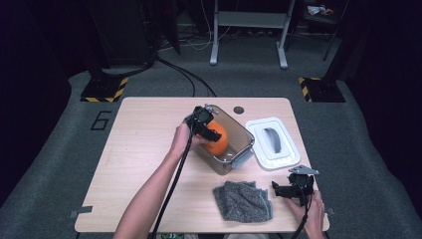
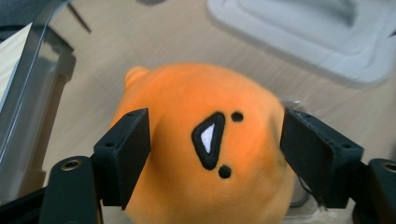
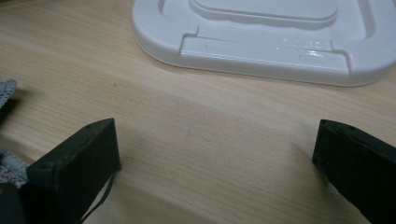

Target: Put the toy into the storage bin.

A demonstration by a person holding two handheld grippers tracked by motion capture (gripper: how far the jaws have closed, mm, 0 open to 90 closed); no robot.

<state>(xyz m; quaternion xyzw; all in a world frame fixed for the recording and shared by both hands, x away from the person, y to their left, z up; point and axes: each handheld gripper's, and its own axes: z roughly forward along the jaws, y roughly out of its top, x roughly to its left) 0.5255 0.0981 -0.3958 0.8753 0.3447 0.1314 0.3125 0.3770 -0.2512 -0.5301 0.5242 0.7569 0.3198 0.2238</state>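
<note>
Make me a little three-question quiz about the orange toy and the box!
1. True or false: the orange toy is inside the clear box.
2. Which lies nearest the right gripper? A) grey cloth B) black disc C) the toy
3. Fill in: the white lid lies on the ____, beside the box.

Key: 1 true. 2 A. 3 table.

The table [image 1: 149,149] is evenly lit from above while the room around it falls dark, and the toy [image 2: 205,140] looks soft with blur close up.
</note>
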